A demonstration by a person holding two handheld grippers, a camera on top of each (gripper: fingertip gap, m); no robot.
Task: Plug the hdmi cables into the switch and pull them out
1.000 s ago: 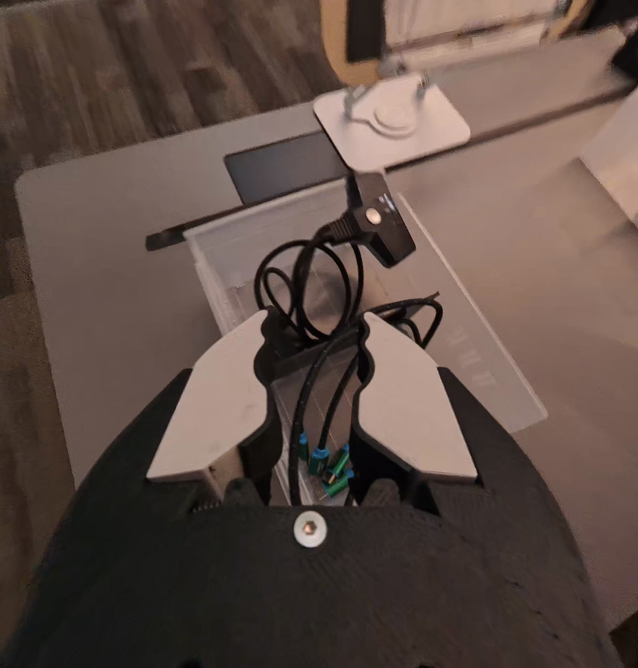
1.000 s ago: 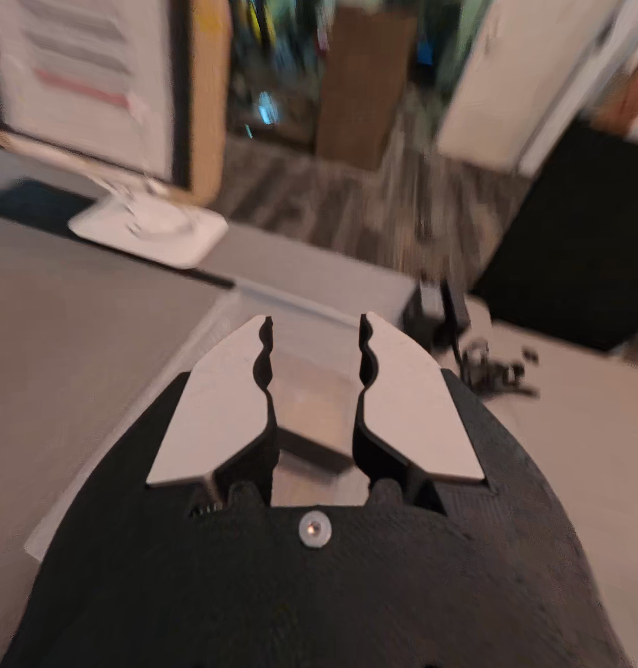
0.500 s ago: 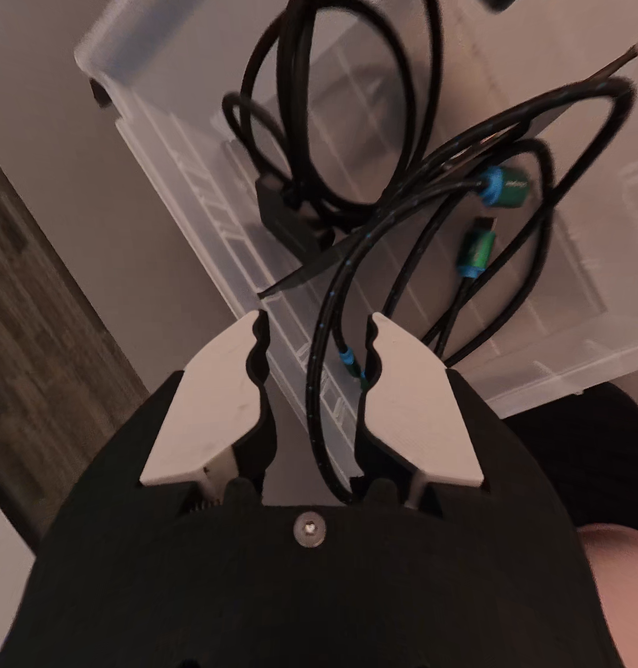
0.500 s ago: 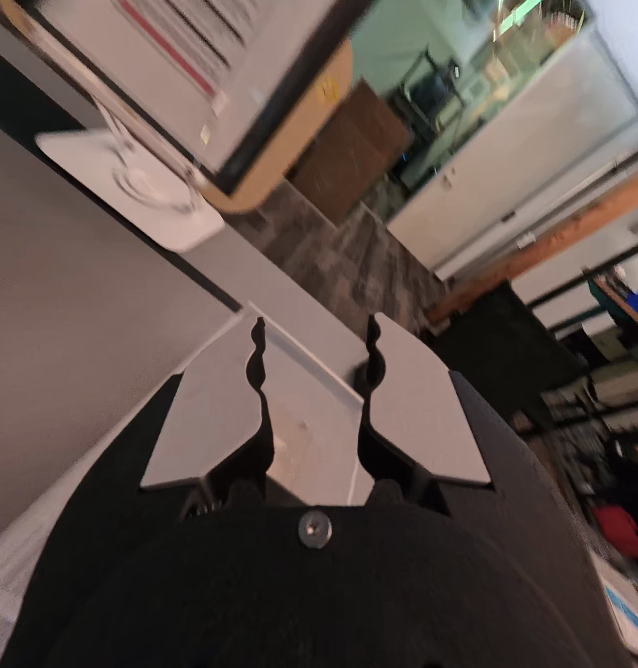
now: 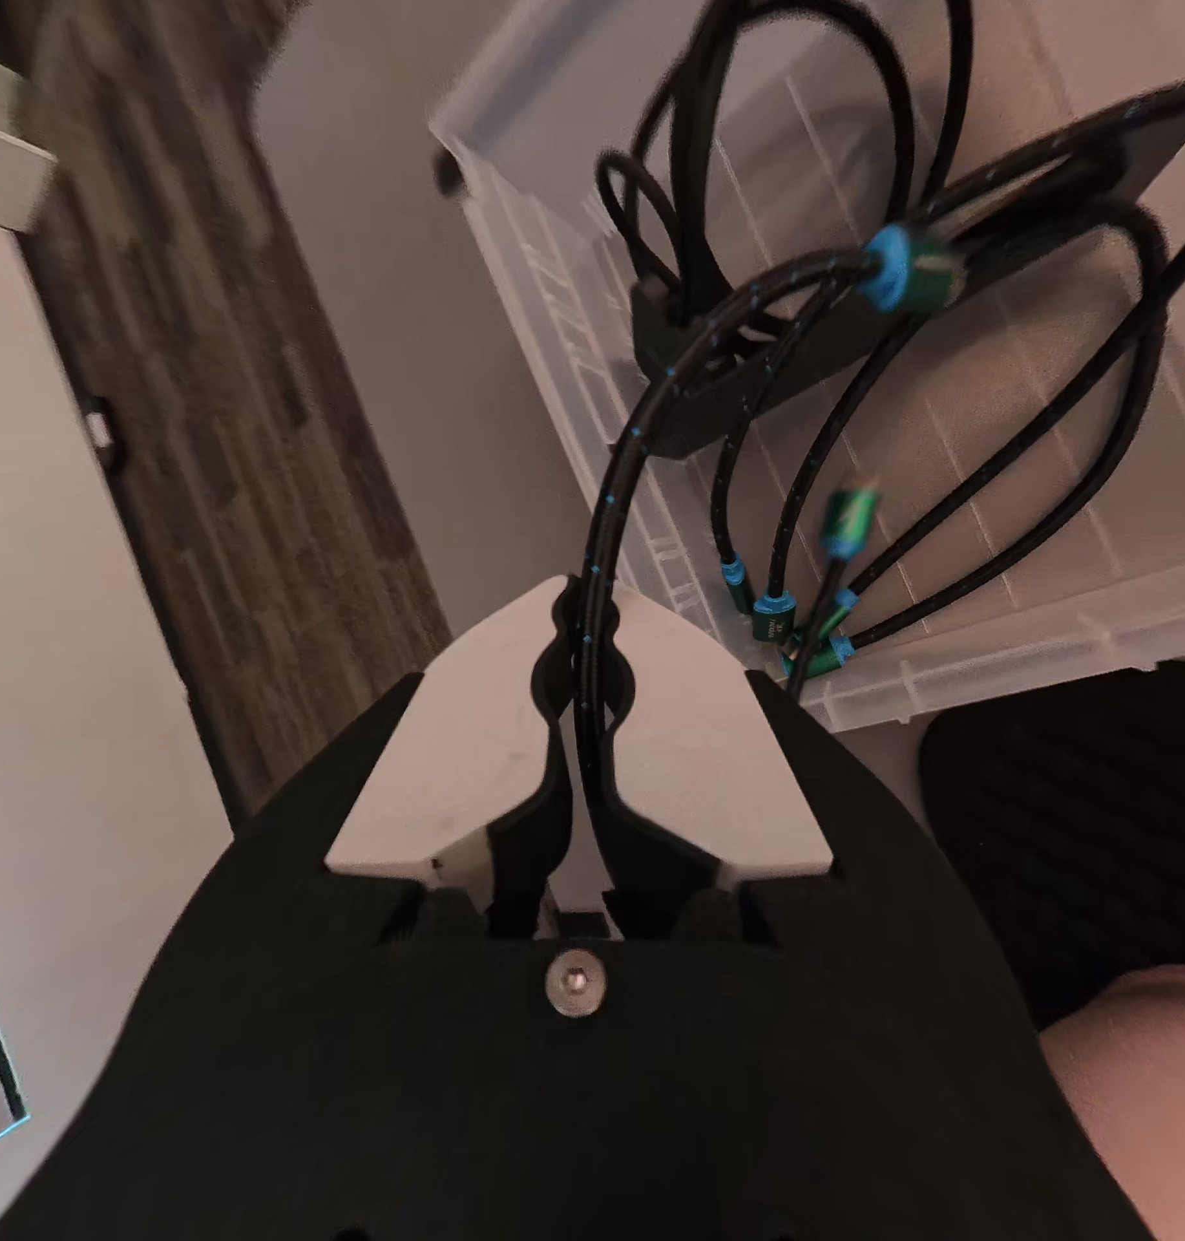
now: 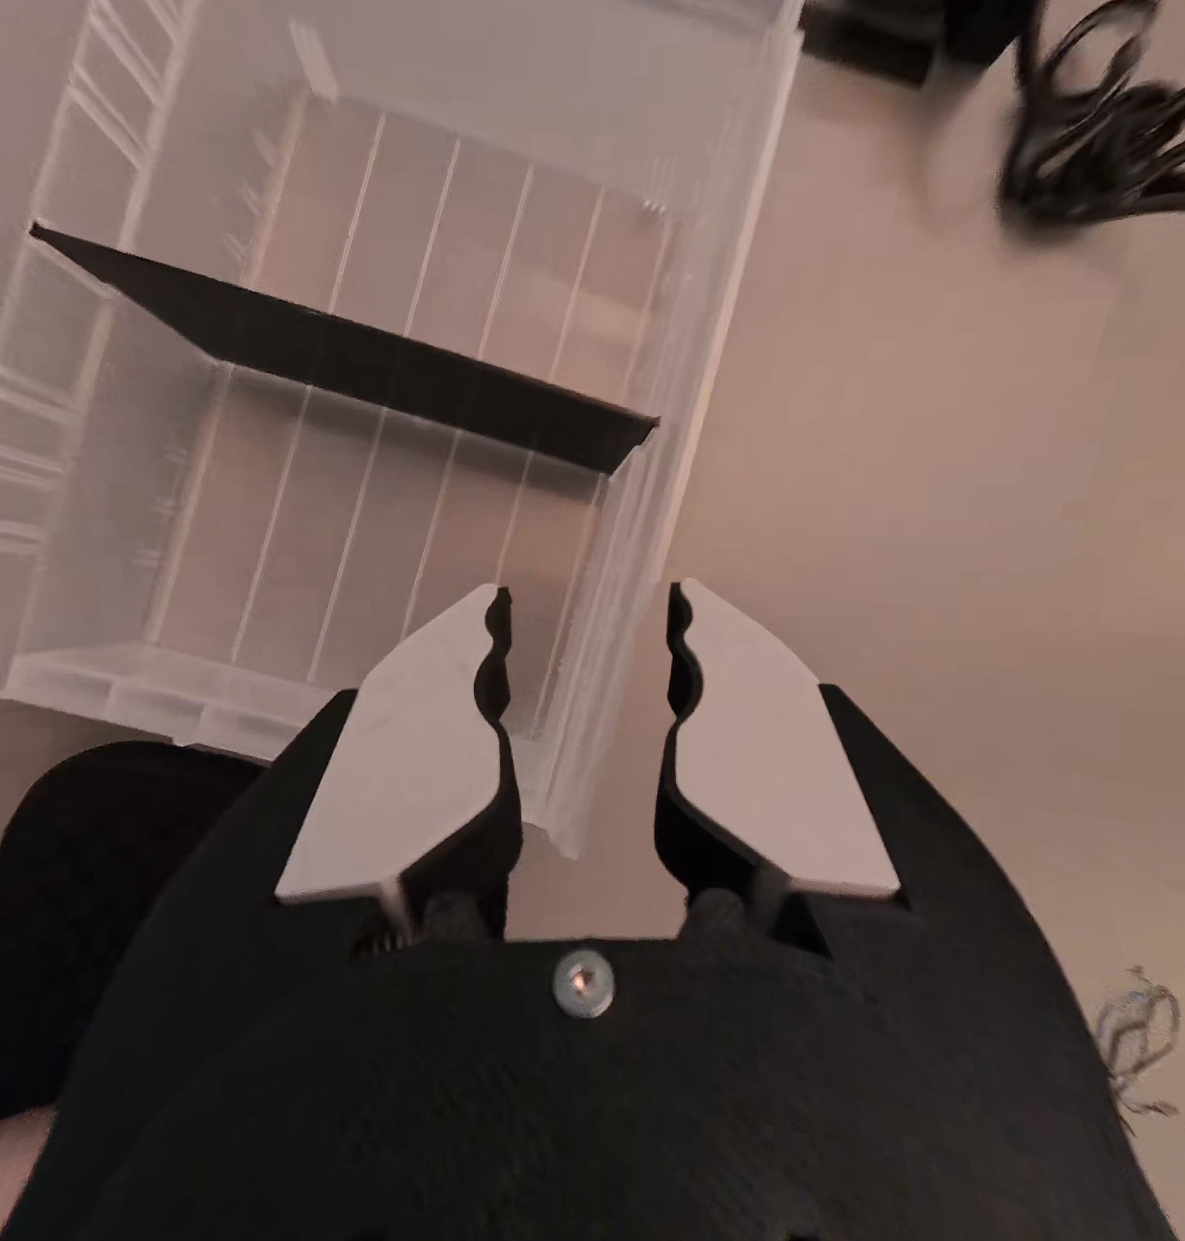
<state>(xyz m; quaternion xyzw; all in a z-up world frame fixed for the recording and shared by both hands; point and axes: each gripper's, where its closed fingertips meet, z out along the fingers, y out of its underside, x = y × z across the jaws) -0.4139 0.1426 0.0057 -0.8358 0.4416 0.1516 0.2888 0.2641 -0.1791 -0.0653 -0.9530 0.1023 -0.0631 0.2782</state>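
The worktop (image 6: 912, 470) carries a clear plastic bin (image 5: 979, 678); in the right wrist view a second clear bin (image 6: 643, 604), or another part of the same one, I cannot tell which, is crossed by a flat black panel (image 6: 375, 362) and otherwise looks bare. The step in hand looks like fetching: a cable is being picked from the bin, and nothing is yet being plugged, so the task seems barely begun. The left tool (image 5: 586, 604) is clenched on a black braided cable (image 5: 617, 483), the cord running down the channel between its jaws and out past the tips; the grip is on the cord itself, well back from any plug. That cable, flecked with blue, arcs up to a green plug with a blue collar (image 5: 912, 268), which hangs over the bin. A dark box-shaped body (image 5: 744, 376) sits in the tangle behind it and may be the switch, though blur keeps me from being sure. Plain black cord loops (image 5: 710, 168) lie farther back, and a cluster of smaller green and blue plugs (image 5: 784, 618) hangs or rests near the bin's near rim. The right tool (image 6: 586, 594) is released and holds nothing, poised over the bin's edge. A blurred heap of dark cables (image 6: 1100, 134) lies on the worktop well apart from it. The next move probably calls for freeing the cable from the tangle without dragging the others, then having the right tool take the plug or steady the switch so that the plug can be lined up with a port.
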